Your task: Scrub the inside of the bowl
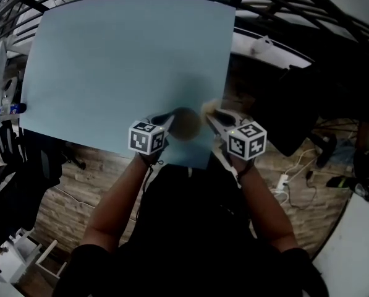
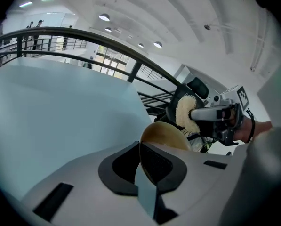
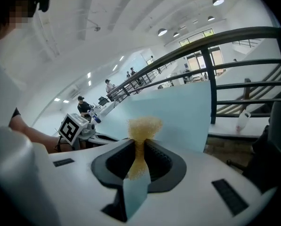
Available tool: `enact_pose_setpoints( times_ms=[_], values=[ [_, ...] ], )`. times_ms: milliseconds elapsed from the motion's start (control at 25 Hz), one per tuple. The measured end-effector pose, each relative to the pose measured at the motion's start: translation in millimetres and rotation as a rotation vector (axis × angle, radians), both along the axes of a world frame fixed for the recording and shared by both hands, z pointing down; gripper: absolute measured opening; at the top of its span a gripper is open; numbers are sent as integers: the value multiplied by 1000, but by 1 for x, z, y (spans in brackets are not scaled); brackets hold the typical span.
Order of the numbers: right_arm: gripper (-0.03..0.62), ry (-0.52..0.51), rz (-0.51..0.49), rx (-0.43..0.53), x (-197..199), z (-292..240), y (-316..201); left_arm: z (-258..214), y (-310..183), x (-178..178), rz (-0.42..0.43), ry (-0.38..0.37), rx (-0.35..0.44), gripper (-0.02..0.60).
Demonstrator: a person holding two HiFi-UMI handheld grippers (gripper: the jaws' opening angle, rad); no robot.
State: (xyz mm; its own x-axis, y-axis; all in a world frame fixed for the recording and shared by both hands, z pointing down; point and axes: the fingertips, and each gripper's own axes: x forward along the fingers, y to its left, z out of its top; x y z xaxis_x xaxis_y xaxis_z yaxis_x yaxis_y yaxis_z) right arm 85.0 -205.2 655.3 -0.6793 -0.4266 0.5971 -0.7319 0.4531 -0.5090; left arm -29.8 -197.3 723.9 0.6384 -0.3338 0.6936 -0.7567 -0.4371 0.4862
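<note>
A brown bowl [image 1: 185, 124] is held up over the near edge of the light blue table [image 1: 122, 60]. My left gripper [image 1: 165, 122] is shut on the bowl's rim; in the left gripper view the bowl [image 2: 164, 136] stands tilted on edge between the pads. My right gripper [image 1: 212, 119] is shut on a yellow sponge [image 1: 209, 109], just right of the bowl. In the right gripper view the sponge [image 3: 142, 128] is pinched thin between the pads and flares above them. From the left gripper view, the sponge [image 2: 184, 113] hangs just beyond the bowl, apart from it.
Black railings [image 2: 84, 39] run behind the table. A dark chair [image 1: 23, 159] stands at the left. A white power strip with cable [image 1: 283, 181] lies on the wooden floor at the right. People [image 3: 108, 86] stand far off by desks.
</note>
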Motion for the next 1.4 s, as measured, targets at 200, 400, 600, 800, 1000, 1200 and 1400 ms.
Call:
enact_pose_setpoints(
  times_ms=[200, 400, 600, 800, 1000, 1200, 1400],
  values=[
    [67, 9, -9, -27, 1, 17, -5, 24, -10, -2, -65, -82, -35, 9],
    [67, 19, -27, -34, 0, 24, -12, 45, -13, 5, -105, -96, -64, 9],
    [67, 37, -67, -50, 2, 29, -7, 62, -10, 6, -138, -113, -94, 9],
    [67, 28, -76, -78, 5, 37, -4, 68, -10, 10, -129, -120, -88, 11],
    [67, 36, -91, -81, 4, 40, -3, 71, -10, 9, -122, -131, -76, 11],
    [67, 30, -97, -80, 1, 35, -3, 71, -7, 9, -113, -105, -77, 20],
    [67, 33, -98, -71, -1, 28, 0, 68, -7, 7, -95, -110, -58, 92]
  ],
)
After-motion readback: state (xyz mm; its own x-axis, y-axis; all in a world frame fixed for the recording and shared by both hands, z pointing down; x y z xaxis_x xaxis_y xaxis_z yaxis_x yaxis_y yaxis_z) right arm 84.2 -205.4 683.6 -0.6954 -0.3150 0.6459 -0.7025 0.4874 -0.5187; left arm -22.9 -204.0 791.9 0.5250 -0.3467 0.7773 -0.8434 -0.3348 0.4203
